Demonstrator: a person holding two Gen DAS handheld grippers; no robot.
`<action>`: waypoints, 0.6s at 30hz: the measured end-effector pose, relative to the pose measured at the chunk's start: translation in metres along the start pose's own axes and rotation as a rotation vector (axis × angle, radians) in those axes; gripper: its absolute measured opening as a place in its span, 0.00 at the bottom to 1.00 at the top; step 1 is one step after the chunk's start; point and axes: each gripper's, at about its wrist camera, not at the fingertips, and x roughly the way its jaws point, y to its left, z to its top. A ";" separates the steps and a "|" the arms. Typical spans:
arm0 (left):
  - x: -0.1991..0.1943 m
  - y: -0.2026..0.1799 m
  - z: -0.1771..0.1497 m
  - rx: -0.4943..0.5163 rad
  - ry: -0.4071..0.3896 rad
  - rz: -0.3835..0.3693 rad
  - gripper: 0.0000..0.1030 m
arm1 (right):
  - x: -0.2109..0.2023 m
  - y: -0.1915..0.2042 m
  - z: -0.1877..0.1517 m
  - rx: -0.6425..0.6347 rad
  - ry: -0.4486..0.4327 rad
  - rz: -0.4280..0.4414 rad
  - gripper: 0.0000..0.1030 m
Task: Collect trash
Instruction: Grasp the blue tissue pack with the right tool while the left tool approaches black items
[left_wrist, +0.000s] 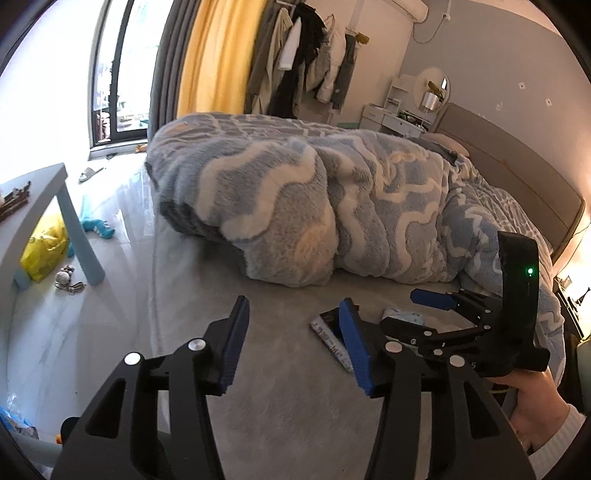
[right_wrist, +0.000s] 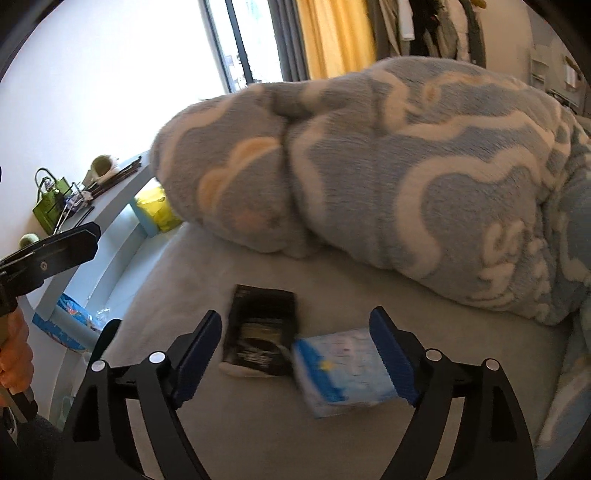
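In the lower middle of the right wrist view, the right gripper (right_wrist: 295, 354) is standing released, its jaws bracketing a black packet (right_wrist: 260, 328) and a blue-and-white tissue pack (right_wrist: 341, 369) lying on the grey bedsheet (right_wrist: 258, 424), apparently lined up for a pickup. The left gripper (left_wrist: 291, 343) is hovering unclenched and empty beside them, probably waiting its turn.

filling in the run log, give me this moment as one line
left gripper: open, empty | right gripper: open, over black packet and blue-white packet | both packets lie on grey bed sheet | nothing held
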 end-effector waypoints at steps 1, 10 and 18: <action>0.006 -0.002 0.000 0.000 0.012 -0.010 0.54 | 0.001 -0.006 -0.001 0.011 0.004 0.000 0.82; 0.042 -0.022 0.000 0.053 0.078 -0.057 0.56 | 0.017 -0.042 -0.008 0.065 0.053 0.101 0.88; 0.068 -0.030 0.001 0.075 0.113 -0.075 0.56 | 0.029 -0.055 -0.010 0.059 0.092 0.109 0.89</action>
